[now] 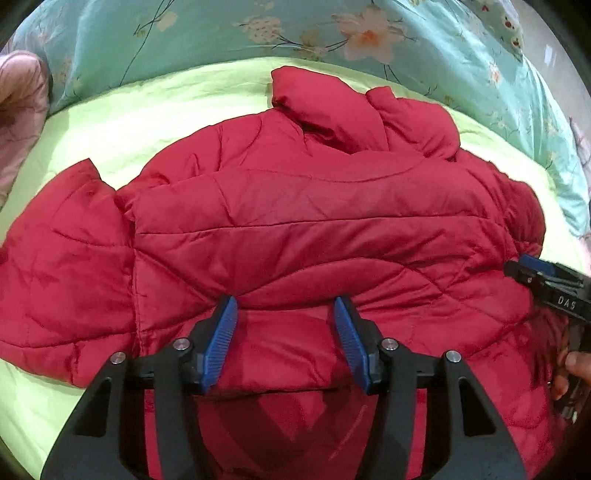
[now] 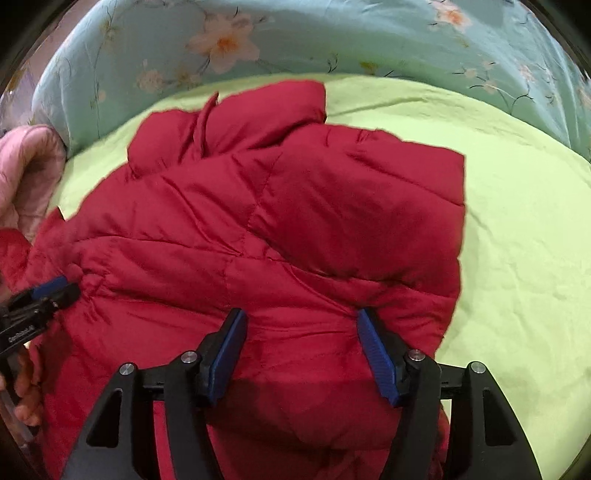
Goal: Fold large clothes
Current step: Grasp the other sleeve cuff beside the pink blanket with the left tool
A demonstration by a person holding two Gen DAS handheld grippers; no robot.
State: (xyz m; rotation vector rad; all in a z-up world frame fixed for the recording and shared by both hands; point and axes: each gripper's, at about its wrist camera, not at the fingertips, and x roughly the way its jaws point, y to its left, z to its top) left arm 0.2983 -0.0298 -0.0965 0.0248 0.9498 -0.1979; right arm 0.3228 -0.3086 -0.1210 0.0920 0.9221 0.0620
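Observation:
A red quilted puffer jacket [image 1: 295, 221] lies spread on a lime green sheet [image 1: 166, 107], with one sleeve folded over the body. It also fills the right wrist view [image 2: 295, 229]. My left gripper [image 1: 284, 306] is open, its blue pads [image 1: 221, 339] wide apart, with the near hem of the jacket bulging between them. My right gripper [image 2: 301, 317] is open the same way over the hem further right. Each gripper shows in the other's view, the right one [image 1: 532, 273] at the jacket's right edge and the left one [image 2: 55, 288] at its left.
A teal floral duvet [image 1: 258, 33] is bunched along the far side of the bed. A pink quilted garment [image 1: 18, 103] lies at the far left. The green sheet [image 2: 517, 240] lies bare to the right of the jacket.

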